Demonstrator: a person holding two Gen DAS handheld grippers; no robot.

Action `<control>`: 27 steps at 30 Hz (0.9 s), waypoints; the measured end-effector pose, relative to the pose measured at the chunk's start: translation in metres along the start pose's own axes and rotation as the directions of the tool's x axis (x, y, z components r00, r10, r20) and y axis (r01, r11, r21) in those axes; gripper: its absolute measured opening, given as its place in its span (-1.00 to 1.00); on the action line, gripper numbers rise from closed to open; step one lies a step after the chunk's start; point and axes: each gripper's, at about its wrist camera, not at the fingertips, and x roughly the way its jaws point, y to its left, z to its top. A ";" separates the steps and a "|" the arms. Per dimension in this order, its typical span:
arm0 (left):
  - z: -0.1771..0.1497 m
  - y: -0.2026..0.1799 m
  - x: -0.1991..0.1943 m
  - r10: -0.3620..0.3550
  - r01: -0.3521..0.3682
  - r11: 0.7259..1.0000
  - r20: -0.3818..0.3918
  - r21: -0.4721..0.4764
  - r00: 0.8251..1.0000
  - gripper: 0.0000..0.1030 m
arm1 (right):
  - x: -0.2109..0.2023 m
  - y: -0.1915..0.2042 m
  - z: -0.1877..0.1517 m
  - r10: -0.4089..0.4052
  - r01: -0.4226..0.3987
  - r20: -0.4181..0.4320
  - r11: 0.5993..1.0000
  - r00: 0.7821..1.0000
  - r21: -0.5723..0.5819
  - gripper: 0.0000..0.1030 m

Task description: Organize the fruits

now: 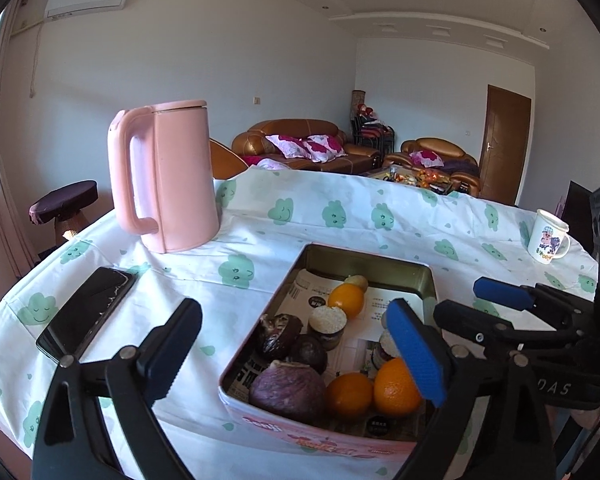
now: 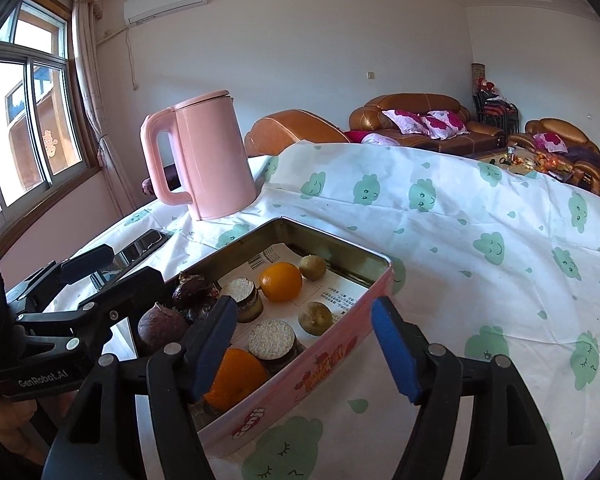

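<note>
Phone is lying face-up at the far left of the table, w/ the pink kettle standing upright just behind it. Left gripper is hovering near the tin's left edge w/ fingers spread wide, gripping nothing.

Next over, the pink tin is sitting mid-table, lined w/ printed paper, and the fruit is all sitting inside it: purple passion fruits bunching on the left side, oranges at the back and near front, two greenish kiwi-ish ones on the right side, plus a couple of round cake-looking things in between.

Right gripper is hanging over the tin's near right wall, fingers apart on either side of it, not touching afaict, nothing in it.

Far right, a white mug is sitting well apart from the tin.
</note>
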 end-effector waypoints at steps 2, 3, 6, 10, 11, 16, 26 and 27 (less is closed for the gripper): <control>0.001 -0.002 -0.003 -0.005 0.005 1.000 0.005 0.004 1.000 0.87 | -0.005 0.000 -0.001 -0.013 0.013 0.004 1.000 1.000 0.001 0.41; 0.001 -0.003 -0.004 -0.004 0.004 1.000 0.007 0.005 1.000 0.89 | -0.008 -0.001 -0.001 -0.020 0.020 0.007 1.000 1.000 0.001 0.41; 0.001 -0.005 -0.006 -0.009 0.009 1.000 0.007 0.006 1.000 0.89 | -0.018 -0.002 -0.001 -0.036 0.036 0.024 0.999 0.999 0.005 0.42; 0.000 -0.008 -0.007 -0.011 0.011 1.000 0.003 0.013 1.000 0.89 | -0.029 -0.002 0.001 -0.039 0.039 0.048 0.999 0.998 0.003 0.43; 0.000 -0.009 -0.007 -0.010 0.010 1.000 0.003 0.013 1.000 0.89 | -0.031 -0.002 0.001 -0.042 0.042 0.053 0.999 0.998 0.002 0.43; 0.000 -0.010 -0.008 -0.014 0.014 1.000 0.005 0.013 1.000 0.89 | -0.039 -0.003 0.003 -0.042 0.041 0.070 0.999 0.997 0.005 0.43; 0.000 -0.010 -0.008 -0.012 0.012 1.000 0.003 0.015 1.000 0.89 | -0.042 -0.004 0.004 -0.041 0.041 0.079 0.999 0.996 0.009 0.44; 0.000 -0.011 -0.008 -0.014 0.014 1.000 0.004 0.015 1.000 0.89 | -0.042 -0.004 0.003 -0.041 0.041 0.079 0.999 0.996 0.009 0.44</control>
